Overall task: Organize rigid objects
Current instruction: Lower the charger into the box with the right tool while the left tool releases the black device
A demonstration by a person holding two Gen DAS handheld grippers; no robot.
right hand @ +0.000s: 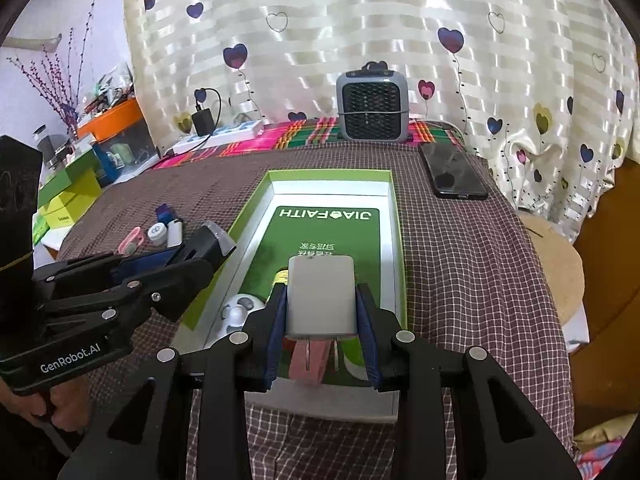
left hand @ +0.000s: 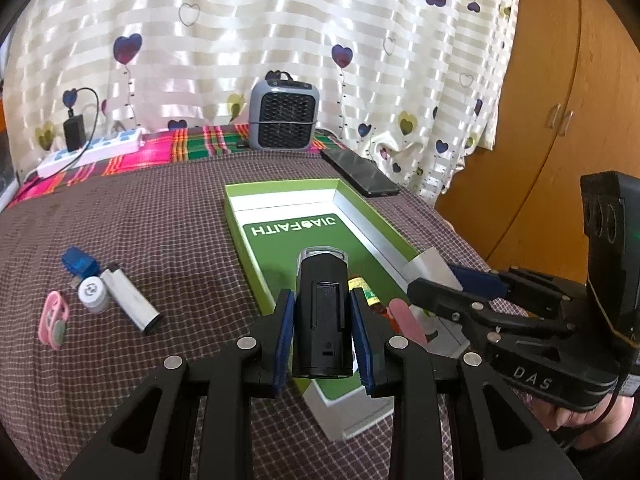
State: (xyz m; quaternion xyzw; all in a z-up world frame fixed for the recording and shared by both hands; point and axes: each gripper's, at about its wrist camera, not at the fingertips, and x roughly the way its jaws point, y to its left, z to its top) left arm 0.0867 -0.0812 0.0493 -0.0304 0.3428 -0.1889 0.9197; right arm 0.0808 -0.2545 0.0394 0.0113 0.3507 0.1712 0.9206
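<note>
My left jaws (left hand: pixel 322 332) pinch a black cylindrical device (left hand: pixel 320 316), its long axis running forward along the fingers, clear end pointing at the green box's (left hand: pixel 236 216) far wall, over the near end. My right jaws (right hand: pixel 322 330) pinch a white charger plug (right hand: pixel 321 296), prongs toward me, over the same box. Only the right view shows a white ball (right hand: pixel 242 309) inside; the left shows a silver lighter (left hand: pixel 130 299) on the checked cloth (left hand: pixel 160 208).
</note>
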